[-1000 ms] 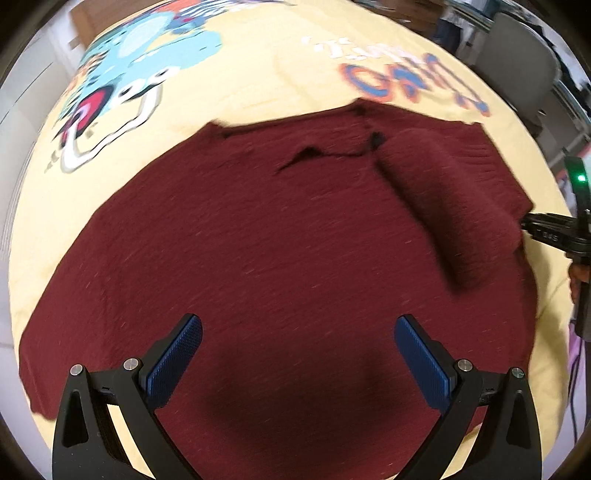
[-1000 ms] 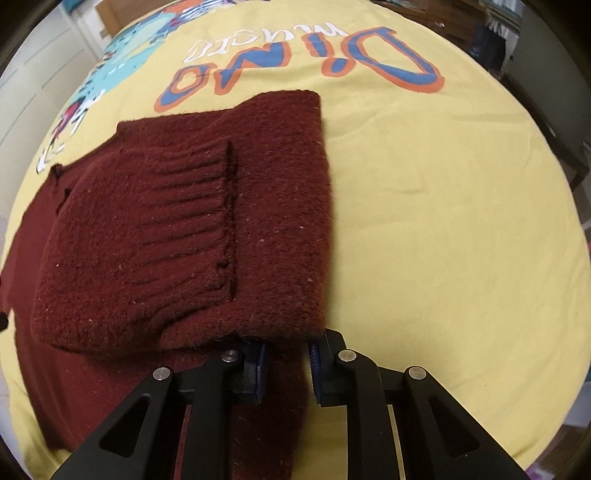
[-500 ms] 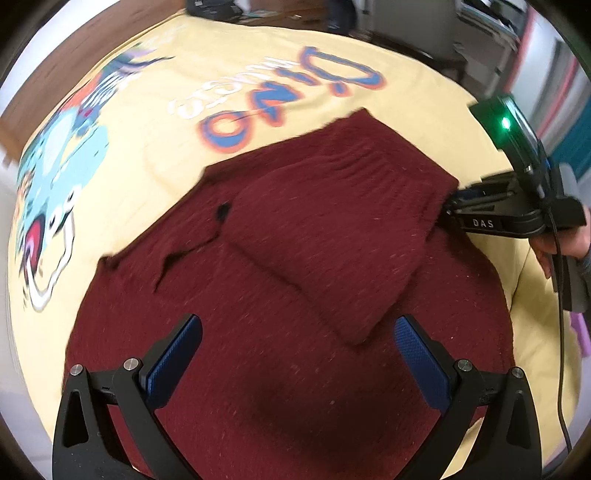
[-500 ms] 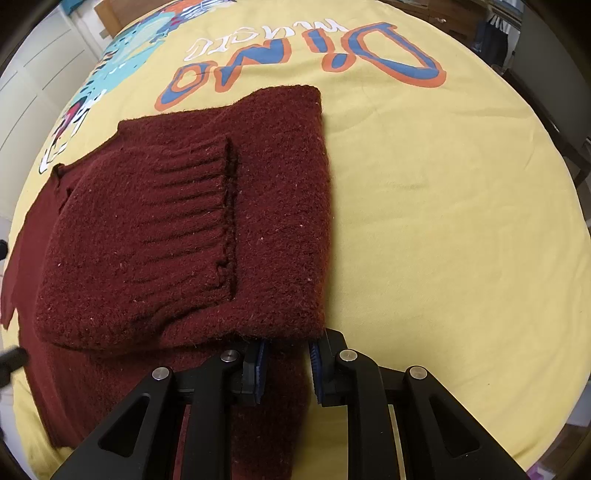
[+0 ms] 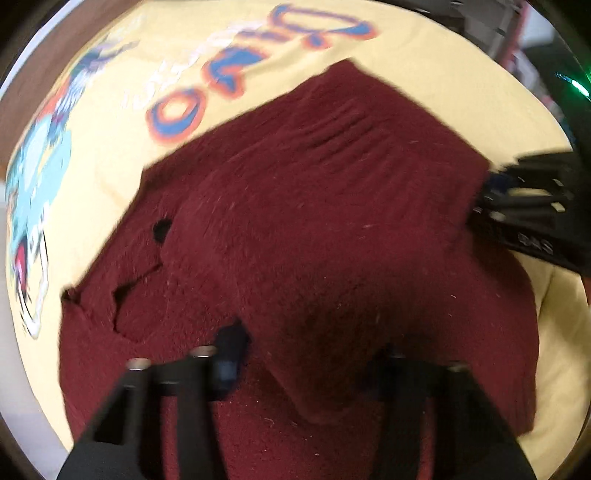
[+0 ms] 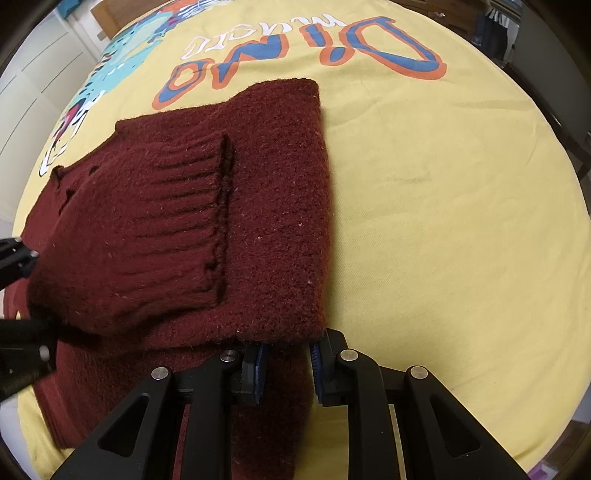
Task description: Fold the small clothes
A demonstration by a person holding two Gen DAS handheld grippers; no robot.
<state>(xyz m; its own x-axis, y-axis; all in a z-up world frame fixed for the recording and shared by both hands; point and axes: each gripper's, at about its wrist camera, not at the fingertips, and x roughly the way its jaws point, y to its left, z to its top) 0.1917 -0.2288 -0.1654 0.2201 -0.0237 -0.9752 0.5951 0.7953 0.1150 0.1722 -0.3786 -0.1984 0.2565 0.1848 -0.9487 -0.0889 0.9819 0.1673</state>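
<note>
A dark red knit sweater point(image 5: 314, 221) lies on the yellow dinosaur-print sheet point(image 5: 461, 85), one sleeve folded across its body, ribbed cuff point(image 6: 188, 192) on top. My left gripper point(image 5: 310, 362) points down into the sweater's middle. Its jaws are closing, with the folded sleeve's thick edge bunched between them; the view is blurred. In the right wrist view it shows as black fingers point(image 6: 22, 295) at the left edge. My right gripper point(image 6: 286, 363) is shut on the sweater's folded edge near the sheet point(image 6: 443, 203), and appears in the left wrist view point(image 5: 524, 206) at the sweater's right side.
The sheet carries a blue and orange "Dino" print point(image 6: 314, 48) beyond the sweater and a cartoon dinosaur point(image 5: 33, 177) to the left. White cabinet doors point(image 6: 33, 77) stand past the bed's left side. Dark furniture point(image 6: 495, 29) stands at the far right.
My left gripper swept across and down onto the sweater, rolled, and its jaws went from wide apart to closed in on the folded sleeve. The right gripper kept still with its grip.
</note>
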